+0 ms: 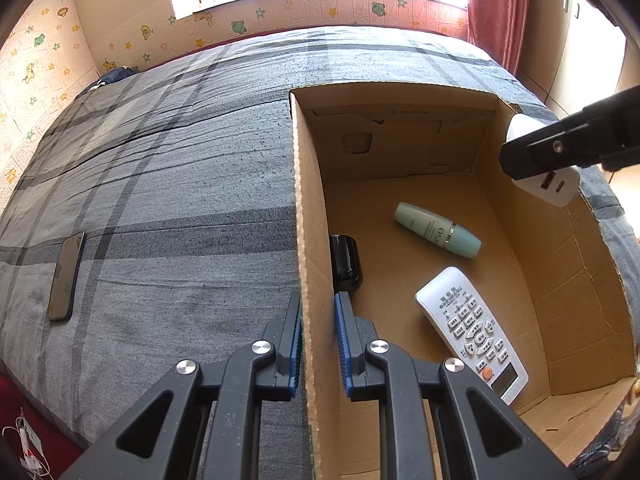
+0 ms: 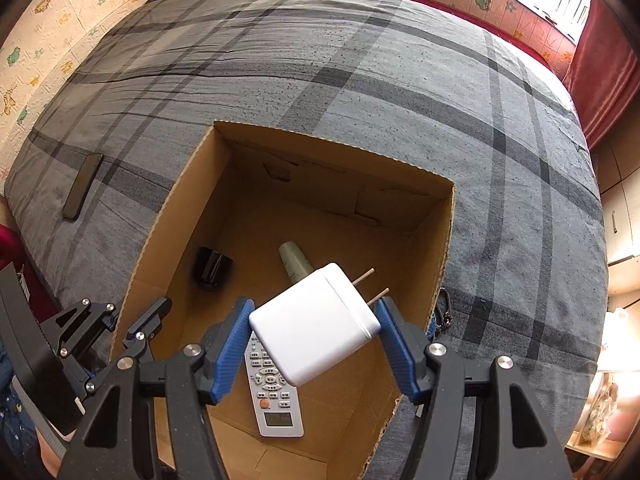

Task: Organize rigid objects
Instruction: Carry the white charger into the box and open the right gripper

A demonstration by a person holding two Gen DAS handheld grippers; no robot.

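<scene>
Bedroom: bed (image 1: 160, 152) covered in a grey plaid sheet, cartoon-animal wall panels behind, bright window and red curtain at the far right. An open cardboard box (image 1: 592, 292) sits on the near right part of the bed.

Left gripper (image 1: 318, 312): jaws together on the box's left wall, one blue pad on each side of the cardboard, pinning it in place.

Right gripper (image 2: 314, 322): clamped on a white wall charger (image 2: 316, 324), its two prongs pointing to the far right. The charger hangs above the box's open top, touching nothing inside.

Box contents: pale green lotion bottle (image 1: 438, 230) lying on its side mid-floor; white remote control (image 1: 472, 332) near it, towards the near side; a small glossy black object (image 1: 346, 262), type unclear, against the left wall.

Step in hand, as I judge it: carrying the charger into the box, with three items already in. Next move calls for lowering it over a bare patch of floor, probably the right side, then parting the jaws so it does not land on the remote or bottle.

One dark phone (image 1: 66, 276) lies on the sheet well left of the box, likely to be collected next.

View differences: the left wrist view shows the charger's port face and the pads on the box wall. The right wrist view shows the prongs, and a metal clip (image 2: 442, 312) just outside the box's right wall, absent from the left view.
</scene>
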